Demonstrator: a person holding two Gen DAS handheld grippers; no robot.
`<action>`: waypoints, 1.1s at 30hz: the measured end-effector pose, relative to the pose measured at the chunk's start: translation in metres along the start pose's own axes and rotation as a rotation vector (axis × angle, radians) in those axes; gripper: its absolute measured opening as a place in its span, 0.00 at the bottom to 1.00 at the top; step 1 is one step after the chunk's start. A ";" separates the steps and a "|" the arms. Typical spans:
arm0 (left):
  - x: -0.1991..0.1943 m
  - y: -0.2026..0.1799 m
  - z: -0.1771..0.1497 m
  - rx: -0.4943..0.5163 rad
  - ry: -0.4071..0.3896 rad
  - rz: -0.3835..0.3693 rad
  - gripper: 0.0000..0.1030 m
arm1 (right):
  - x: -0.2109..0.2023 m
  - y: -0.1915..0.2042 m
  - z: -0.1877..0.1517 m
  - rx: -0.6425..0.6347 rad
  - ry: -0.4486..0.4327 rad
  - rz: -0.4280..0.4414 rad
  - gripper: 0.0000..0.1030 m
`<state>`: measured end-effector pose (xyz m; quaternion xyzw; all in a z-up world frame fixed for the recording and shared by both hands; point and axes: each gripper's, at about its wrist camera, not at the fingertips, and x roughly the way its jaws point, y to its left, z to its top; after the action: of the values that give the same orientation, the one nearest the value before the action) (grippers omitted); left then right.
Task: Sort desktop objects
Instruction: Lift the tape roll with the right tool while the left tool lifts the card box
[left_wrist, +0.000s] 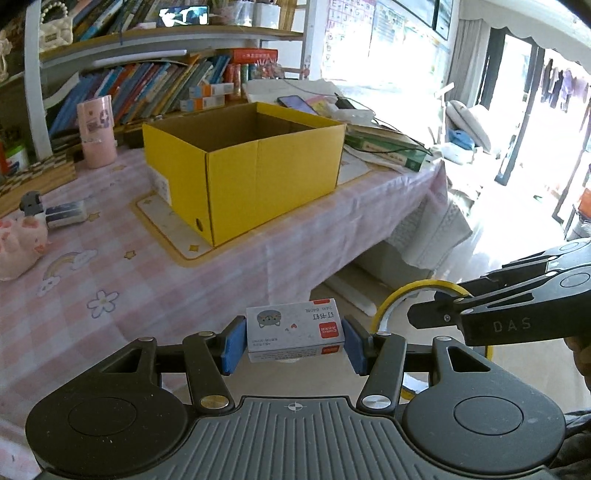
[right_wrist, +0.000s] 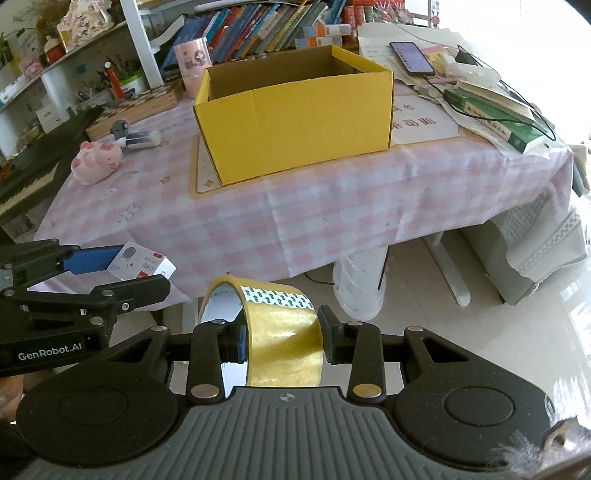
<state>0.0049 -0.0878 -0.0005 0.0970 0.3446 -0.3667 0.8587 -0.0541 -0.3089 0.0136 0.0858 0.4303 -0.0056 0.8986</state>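
My left gripper (left_wrist: 294, 341) is shut on a small white staple box (left_wrist: 295, 330) with a cat picture and red label; it also shows in the right wrist view (right_wrist: 142, 264). My right gripper (right_wrist: 284, 341) is shut on a roll of yellow tape (right_wrist: 280, 339), its rim visible in the left wrist view (left_wrist: 413, 291). Both are held off the table's near edge, short of the open yellow cardboard box (left_wrist: 243, 166) (right_wrist: 295, 122) standing empty on the pink checked tablecloth (left_wrist: 110, 266).
A pink pig toy (right_wrist: 96, 160), a small dark-and-white bottle (right_wrist: 142, 140) and a pink cup (left_wrist: 95, 129) sit left of the box. Books (right_wrist: 495, 110), papers and a phone (right_wrist: 412, 57) lie right. Bookshelves stand behind. Floor and covered furniture lie right.
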 end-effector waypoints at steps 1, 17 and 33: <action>0.000 -0.001 0.000 0.000 0.000 -0.001 0.52 | 0.000 0.000 0.000 -0.001 0.002 0.000 0.32; -0.004 -0.002 0.004 0.010 -0.027 0.004 0.52 | -0.006 -0.002 0.000 -0.010 -0.020 -0.007 0.32; -0.002 -0.006 0.007 0.028 -0.032 -0.006 0.52 | -0.007 -0.003 0.002 -0.015 -0.026 -0.017 0.32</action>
<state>0.0033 -0.0939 0.0066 0.1020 0.3261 -0.3755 0.8615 -0.0570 -0.3127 0.0201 0.0752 0.4192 -0.0112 0.9047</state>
